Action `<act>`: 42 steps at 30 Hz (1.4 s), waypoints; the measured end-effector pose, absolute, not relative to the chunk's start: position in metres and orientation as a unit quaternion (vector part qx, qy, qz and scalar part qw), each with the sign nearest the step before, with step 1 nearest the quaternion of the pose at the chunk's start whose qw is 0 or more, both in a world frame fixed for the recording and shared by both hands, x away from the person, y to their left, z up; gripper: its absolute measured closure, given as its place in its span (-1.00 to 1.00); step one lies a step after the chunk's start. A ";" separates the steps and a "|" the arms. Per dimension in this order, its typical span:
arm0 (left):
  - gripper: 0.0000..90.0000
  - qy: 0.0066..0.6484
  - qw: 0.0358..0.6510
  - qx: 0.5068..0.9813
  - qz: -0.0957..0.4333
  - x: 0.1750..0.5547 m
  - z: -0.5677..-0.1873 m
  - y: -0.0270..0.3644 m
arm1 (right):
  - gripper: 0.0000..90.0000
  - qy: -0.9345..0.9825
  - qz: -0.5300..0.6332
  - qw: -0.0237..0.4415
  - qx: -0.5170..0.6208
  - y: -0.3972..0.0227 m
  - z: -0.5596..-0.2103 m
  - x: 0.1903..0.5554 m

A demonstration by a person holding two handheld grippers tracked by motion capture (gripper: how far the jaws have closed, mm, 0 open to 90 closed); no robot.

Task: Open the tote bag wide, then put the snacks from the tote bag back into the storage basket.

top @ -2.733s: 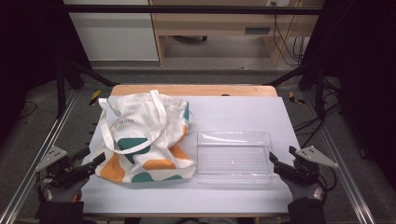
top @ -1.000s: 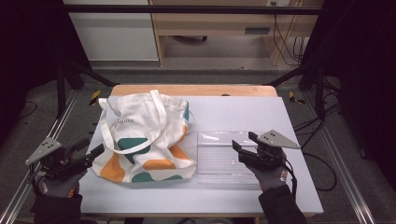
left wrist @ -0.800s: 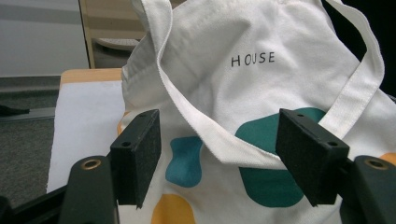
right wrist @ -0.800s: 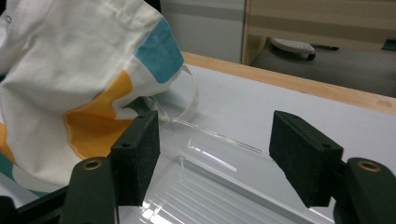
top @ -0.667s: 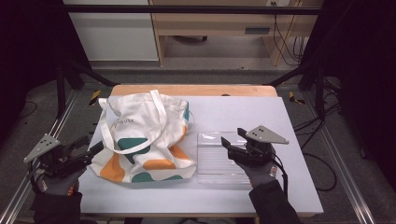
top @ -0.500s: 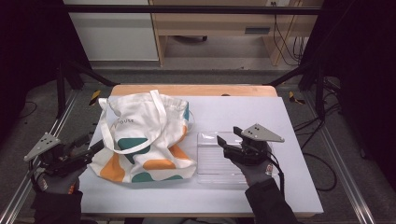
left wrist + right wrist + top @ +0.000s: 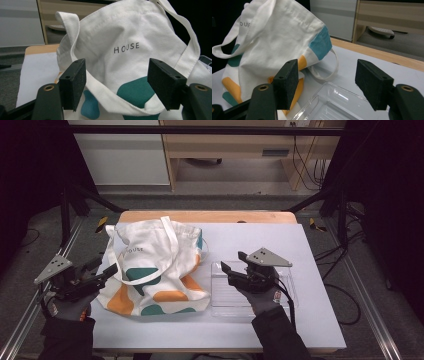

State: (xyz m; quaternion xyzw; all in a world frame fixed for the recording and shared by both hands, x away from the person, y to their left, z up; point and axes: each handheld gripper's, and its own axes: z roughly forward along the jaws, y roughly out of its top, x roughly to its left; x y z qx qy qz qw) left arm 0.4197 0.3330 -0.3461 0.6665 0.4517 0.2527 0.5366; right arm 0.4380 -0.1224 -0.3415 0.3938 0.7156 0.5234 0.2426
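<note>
Right hand-held gripper has moved in from the tabletop's right edge over the clear tray, jaws apart, empty. Left hand-held gripper jaws apart at the tote bag's left edge. Nothing grasped yet; all handling remains

My tote bag is matt woven cotton cloth, slightly coarse, with stitched seams and flat printed teal and orange patches. The tray is clear glossy plastic, catching highlights. My tongs' pads look like rough black foam. The bench has a smooth matt white top with a wooden edge.
</note>
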 end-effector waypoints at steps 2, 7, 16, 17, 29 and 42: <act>-0.31 0.450 0.536 0.668 0.254 0.422 -0.344 0.330 | -0.21 0.716 0.525 0.242 0.392 -0.119 -0.341 0.439; -0.30 0.446 0.537 0.670 0.254 0.425 -0.341 0.323 | -0.21 0.717 0.530 0.235 0.388 -0.109 -0.339 0.443; -0.28 0.445 0.533 0.674 0.254 0.434 -0.340 0.313 | -0.20 0.717 0.540 0.228 0.376 -0.090 -0.333 0.448; -0.28 0.446 0.534 0.672 0.253 0.435 -0.340 0.312 | -0.20 0.718 0.541 0.228 0.374 -0.088 -0.332 0.448; -0.19 0.453 0.522 0.676 0.254 0.452 -0.344 0.303 | -0.13 0.725 0.547 0.214 0.360 -0.063 -0.332 0.455; 0.11 0.468 0.511 0.679 0.243 0.457 -0.355 0.310 | -0.08 0.727 0.563 0.189 0.345 -0.028 -0.327 0.467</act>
